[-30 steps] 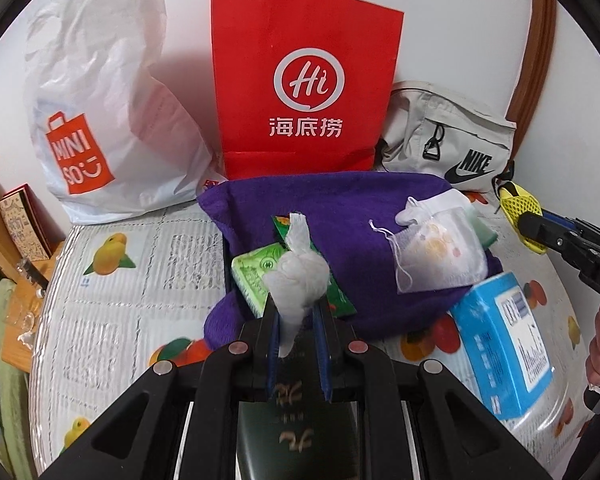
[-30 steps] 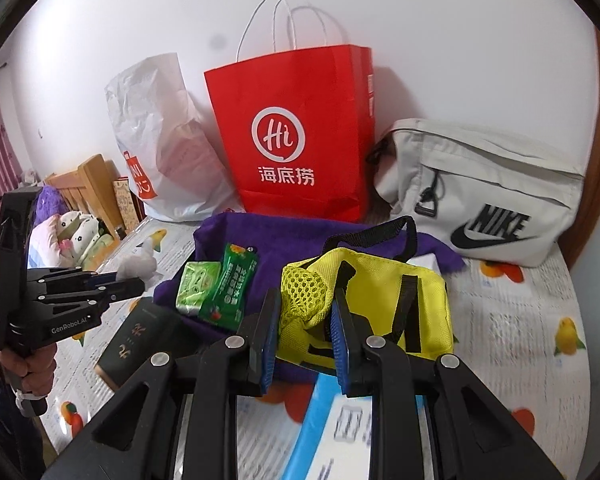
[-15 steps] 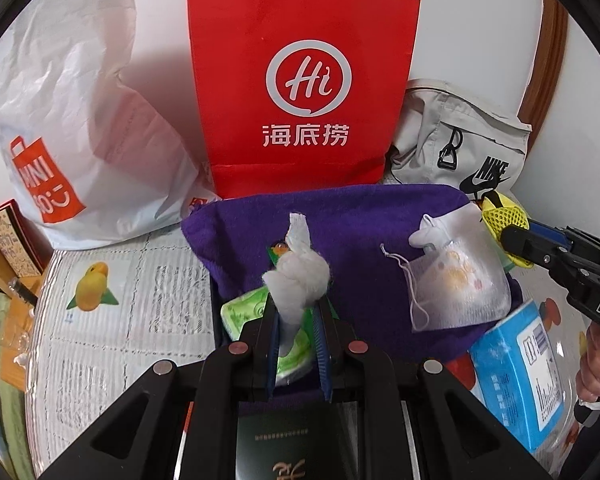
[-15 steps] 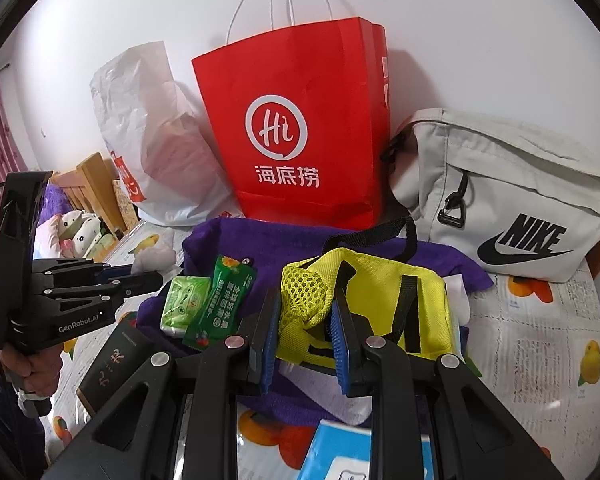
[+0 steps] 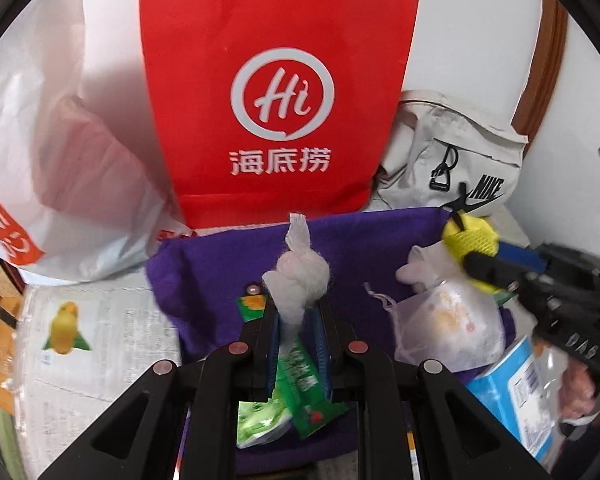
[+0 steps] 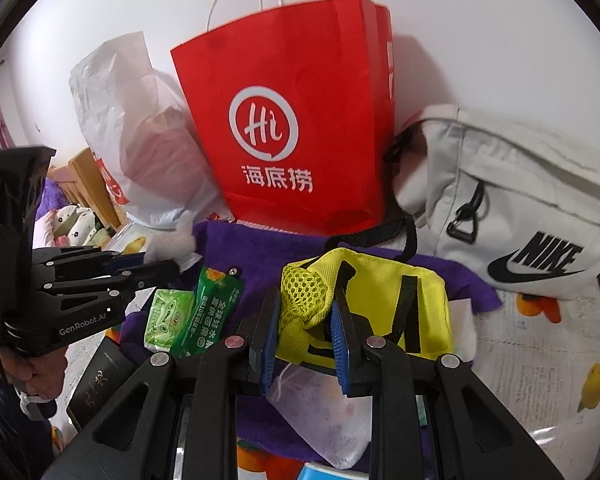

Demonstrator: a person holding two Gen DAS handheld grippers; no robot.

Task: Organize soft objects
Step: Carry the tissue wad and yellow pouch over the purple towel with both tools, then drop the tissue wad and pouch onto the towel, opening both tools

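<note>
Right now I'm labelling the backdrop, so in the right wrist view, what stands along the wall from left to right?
white plastic bag → red paper bag → grey Nike bag

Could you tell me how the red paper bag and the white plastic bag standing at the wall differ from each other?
The red paper bag is stiff and flat-faced, standing squarely upright; the white plastic bag is crumpled and slumps. The red paper bag is opaque, while the white plastic bag is translucent, with a pinkish shape showing through. The red paper bag has thin white cord handles; no handles show on the white plastic bag. Both stand at the white wall behind the purple cloth and carry printed logos.
</note>
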